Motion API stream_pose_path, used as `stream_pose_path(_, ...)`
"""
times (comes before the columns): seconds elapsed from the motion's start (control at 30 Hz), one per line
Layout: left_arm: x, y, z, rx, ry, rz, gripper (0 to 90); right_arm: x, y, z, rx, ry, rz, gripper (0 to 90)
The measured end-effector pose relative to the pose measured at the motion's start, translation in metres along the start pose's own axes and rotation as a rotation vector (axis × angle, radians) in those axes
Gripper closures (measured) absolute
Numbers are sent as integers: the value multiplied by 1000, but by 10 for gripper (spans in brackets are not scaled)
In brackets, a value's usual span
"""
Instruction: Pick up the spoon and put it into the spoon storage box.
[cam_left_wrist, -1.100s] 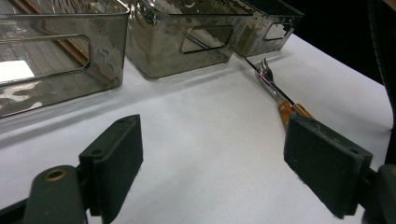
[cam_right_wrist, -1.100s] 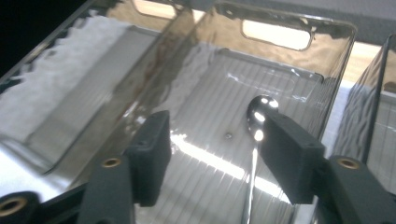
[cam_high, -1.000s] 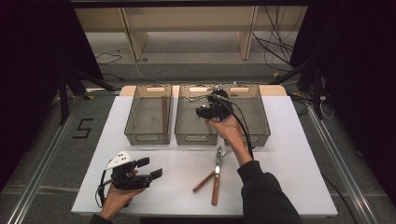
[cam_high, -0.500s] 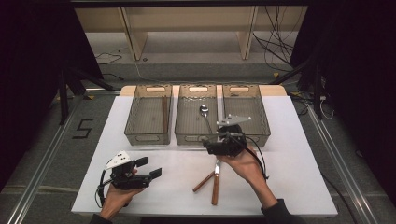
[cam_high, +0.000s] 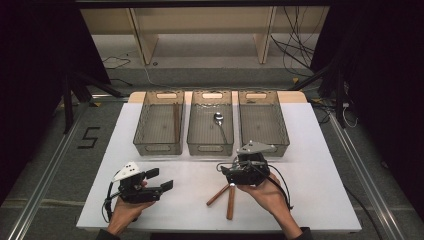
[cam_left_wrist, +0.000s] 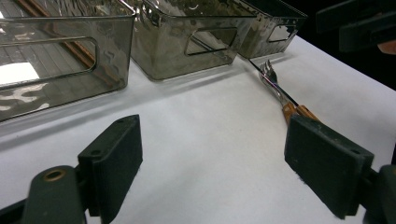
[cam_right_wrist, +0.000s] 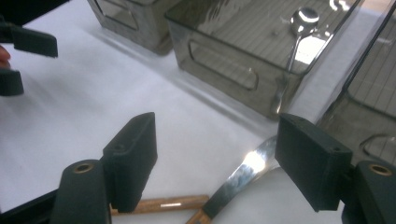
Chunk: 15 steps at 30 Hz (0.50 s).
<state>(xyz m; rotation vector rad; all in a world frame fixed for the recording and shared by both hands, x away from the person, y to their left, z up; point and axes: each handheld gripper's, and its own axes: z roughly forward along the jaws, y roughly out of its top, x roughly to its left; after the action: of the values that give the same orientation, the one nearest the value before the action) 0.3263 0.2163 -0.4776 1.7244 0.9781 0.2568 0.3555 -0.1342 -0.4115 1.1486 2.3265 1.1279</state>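
Both grippers stand open and empty. Left gripper (cam_high: 159, 179), held low at the table's near left, has its jaws spread wide above bare white table (cam_high: 320, 165). Right gripper (cam_high: 229, 176), near centre, also has its jaws wide apart, hovering directly over two wooden-handled utensils (cam_high: 226, 196) that lie crossed on the table. One is a fork (cam_left_wrist: 273, 82); the other shows a flat metal blade (cam_right_wrist: 243, 170). Beyond stand three smoked clear bins in a row. Left bin (cam_high: 159, 123) contains a long brown stick-like item (cam_high: 176, 120), middle bin (cam_high: 211, 123) holds a spoon (cam_high: 219, 121), and right bin (cam_high: 262, 120) sits alongside.
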Motion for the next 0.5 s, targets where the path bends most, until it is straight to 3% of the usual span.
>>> stream_pose_path(0.5,-1,1,2,3,2,3,190,6,-26,9,59,19,48,285)
